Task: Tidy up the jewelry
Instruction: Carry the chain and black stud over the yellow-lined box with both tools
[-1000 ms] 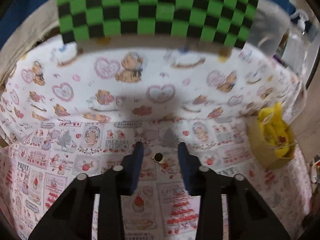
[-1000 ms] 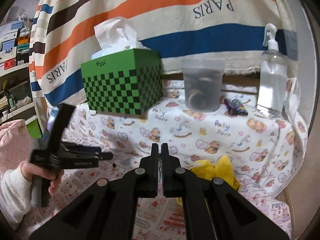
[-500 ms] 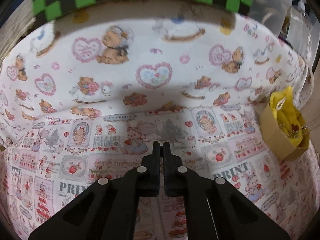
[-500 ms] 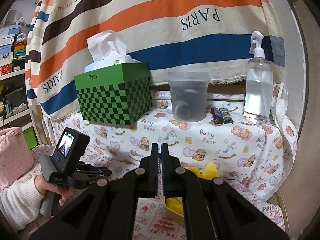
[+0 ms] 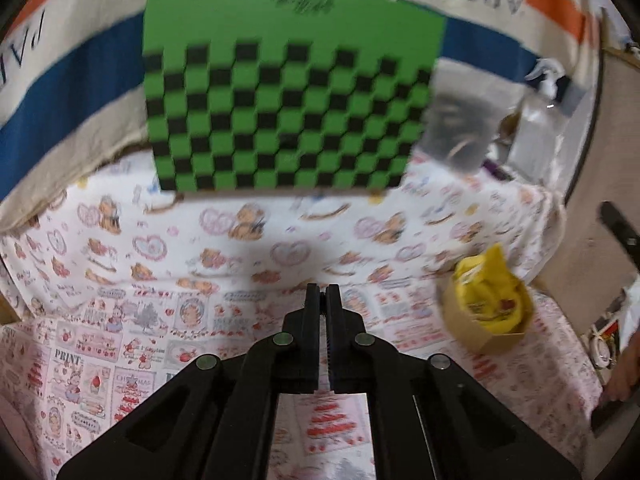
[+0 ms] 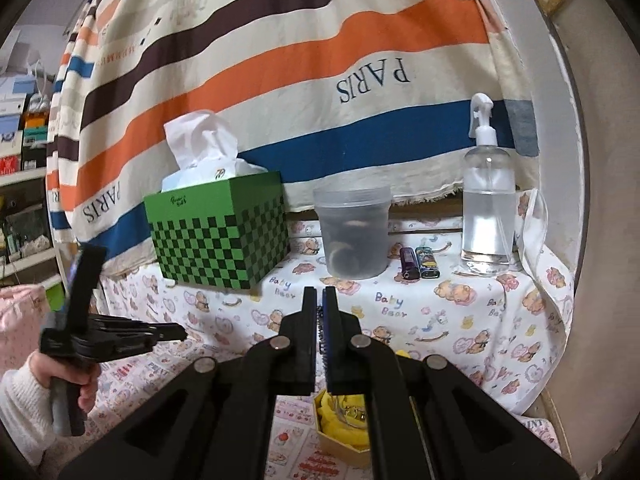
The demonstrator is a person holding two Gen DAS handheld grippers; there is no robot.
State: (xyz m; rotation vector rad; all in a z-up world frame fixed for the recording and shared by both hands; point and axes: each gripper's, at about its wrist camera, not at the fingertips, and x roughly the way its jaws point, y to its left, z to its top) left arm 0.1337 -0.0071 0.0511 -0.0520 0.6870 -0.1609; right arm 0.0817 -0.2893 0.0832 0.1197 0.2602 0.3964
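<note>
Since both tools are pinched nearly closed right now, I'd treat this as the carry-and-drop part of the job. The left gripper [image 5: 322,300] shows only a sliver of gap between its jaws, and I honestly can't tell if some tiny piece is trapped in there; nothing sticks out past the tips. Same story for the right gripper [image 6: 319,300]: jaws almost together, and the only thing I can make out between them is the ridged pad texture. The small cardboard box [image 5: 480,340] sits ahead and off to the right of the left tool, and almost directly under the right tool's fingers. To do this well, I'd bring the left tips right over the yellow lining [image 5: 492,292] and get low before easing the jaws apart, because anything small dropped on the busy printed cloth [image 5: 120,340] would be a pain to spot. I'd also keep the right tool out of that path, since both are crowding the same box. The jewelry [image 6: 352,412] already in there looks like a thin, shiny, looped bit, partly hidden behind the right fingers.
</note>
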